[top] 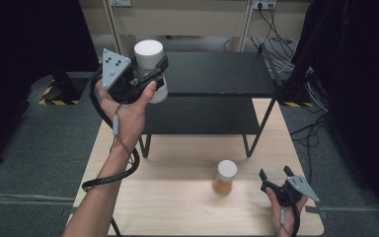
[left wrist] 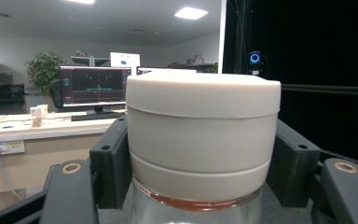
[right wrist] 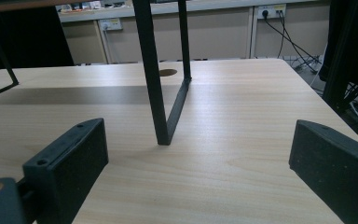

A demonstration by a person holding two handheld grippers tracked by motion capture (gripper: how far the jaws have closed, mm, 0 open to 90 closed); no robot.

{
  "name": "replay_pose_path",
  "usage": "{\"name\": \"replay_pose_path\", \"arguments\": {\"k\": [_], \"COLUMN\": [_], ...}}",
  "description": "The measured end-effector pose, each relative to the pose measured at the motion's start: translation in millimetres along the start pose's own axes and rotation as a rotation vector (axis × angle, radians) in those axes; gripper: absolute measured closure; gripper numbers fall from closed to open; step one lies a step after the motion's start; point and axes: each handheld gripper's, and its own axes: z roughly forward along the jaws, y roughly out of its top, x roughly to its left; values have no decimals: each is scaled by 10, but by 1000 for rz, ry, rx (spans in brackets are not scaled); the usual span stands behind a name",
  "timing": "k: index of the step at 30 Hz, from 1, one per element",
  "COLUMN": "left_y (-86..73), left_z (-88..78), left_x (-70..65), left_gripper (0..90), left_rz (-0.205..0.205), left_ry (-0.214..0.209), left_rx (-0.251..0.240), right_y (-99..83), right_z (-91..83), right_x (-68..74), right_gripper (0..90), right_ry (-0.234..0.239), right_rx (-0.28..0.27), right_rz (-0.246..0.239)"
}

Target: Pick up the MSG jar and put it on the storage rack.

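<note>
- Raised above the bench's far-left corner, left gripper (top: 150, 74) clamps the white-lidded jar (top: 149, 61) just under its lid.
- Right gripper (top: 275, 176) rests near the near-right corner, jaws wide, empty.

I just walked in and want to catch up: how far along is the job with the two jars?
Nothing is on the black shelf yet. In hand: the left gripper is shut on a white-lidded jar, held up level with the shelf top. Left: the second jar stands on the table, beside the right gripper, which is open and holds nothing.
</note>
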Motion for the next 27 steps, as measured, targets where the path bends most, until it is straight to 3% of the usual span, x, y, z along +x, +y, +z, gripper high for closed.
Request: {"name": "replay_pose_path", "arguments": {"k": [27], "left_y": [41], "left_z": [232], "left_x": [70], "left_gripper": [339], "left_rz": [-9], "left_ry": [38], "left_rx": [42], "right_y": [2], "right_z": [0], "right_x": [-6], "right_gripper": [48], "right_ry": [3], "right_rx": [2], "right_rz": [-2]}}
